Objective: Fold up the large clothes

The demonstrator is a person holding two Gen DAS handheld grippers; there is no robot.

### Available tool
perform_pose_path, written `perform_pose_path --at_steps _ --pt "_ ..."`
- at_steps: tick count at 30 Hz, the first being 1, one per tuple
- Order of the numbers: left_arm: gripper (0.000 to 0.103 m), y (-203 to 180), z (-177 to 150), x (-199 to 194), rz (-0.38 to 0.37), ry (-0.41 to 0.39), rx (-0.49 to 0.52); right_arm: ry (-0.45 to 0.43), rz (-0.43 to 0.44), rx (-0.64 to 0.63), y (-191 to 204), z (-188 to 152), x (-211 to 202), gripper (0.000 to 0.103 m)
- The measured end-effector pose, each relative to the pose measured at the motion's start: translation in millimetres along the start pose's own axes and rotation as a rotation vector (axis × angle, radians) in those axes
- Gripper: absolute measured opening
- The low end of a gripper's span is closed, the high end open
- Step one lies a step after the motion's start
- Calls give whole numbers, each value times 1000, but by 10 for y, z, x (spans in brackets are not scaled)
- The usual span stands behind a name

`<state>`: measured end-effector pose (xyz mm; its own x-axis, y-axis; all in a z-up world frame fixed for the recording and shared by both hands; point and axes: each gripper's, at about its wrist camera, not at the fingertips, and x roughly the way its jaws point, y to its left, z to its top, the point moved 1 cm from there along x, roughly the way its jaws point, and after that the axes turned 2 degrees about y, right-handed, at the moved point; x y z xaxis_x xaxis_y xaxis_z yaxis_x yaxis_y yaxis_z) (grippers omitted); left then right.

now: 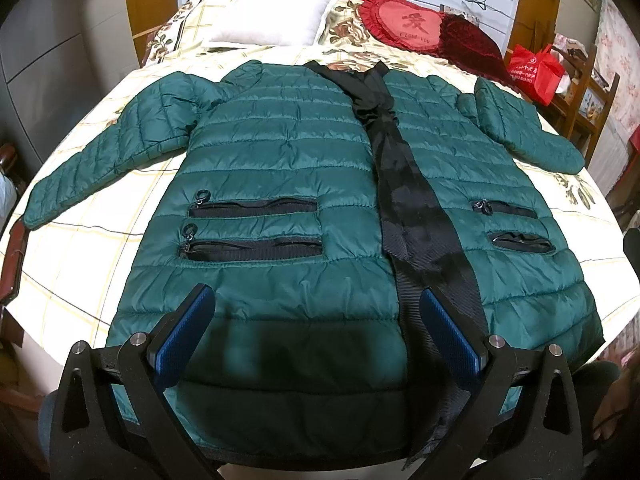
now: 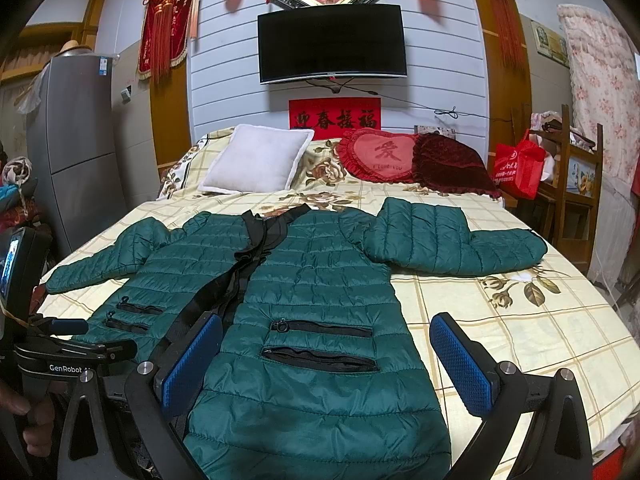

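Note:
A long dark green quilted jacket [image 1: 280,152] lies flat, front up, on the bed, with a black placket [image 1: 404,200] running down its middle and zip pockets on both panels. Its left sleeve [image 1: 100,160] stretches out sideways; its right sleeve [image 2: 452,240] is bent across near the shoulder. My left gripper [image 1: 316,304] hovers open above the hem near the placket, nothing between its blue pads. My right gripper [image 2: 326,332] is open too, over the jacket's right panel [image 2: 320,280] by the pockets. The left gripper's body [image 2: 52,356] shows at the left of the right wrist view.
The bed [image 2: 520,320] has a cream checked floral sheet. A white pillow [image 2: 256,160], a red heart cushion [image 2: 380,156] and a dark red cushion [image 2: 452,164] lie at its head. A red bag [image 2: 516,168] and wooden shelf [image 2: 576,184] stand right; a grey cabinet [image 2: 76,140] stands left.

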<state>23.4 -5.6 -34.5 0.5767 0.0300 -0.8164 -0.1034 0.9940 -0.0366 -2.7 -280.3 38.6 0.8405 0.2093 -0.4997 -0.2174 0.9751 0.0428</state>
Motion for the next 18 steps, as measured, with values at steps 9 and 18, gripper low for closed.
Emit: perform_pose_path --at_steps 9,18 --pt "102 2 -6 5 0 1 1 -2 0 -1 4 -2 -3 103" --pt "102 9 -20 16 2 2 1 -3 1 -1 3 -12 5 103"
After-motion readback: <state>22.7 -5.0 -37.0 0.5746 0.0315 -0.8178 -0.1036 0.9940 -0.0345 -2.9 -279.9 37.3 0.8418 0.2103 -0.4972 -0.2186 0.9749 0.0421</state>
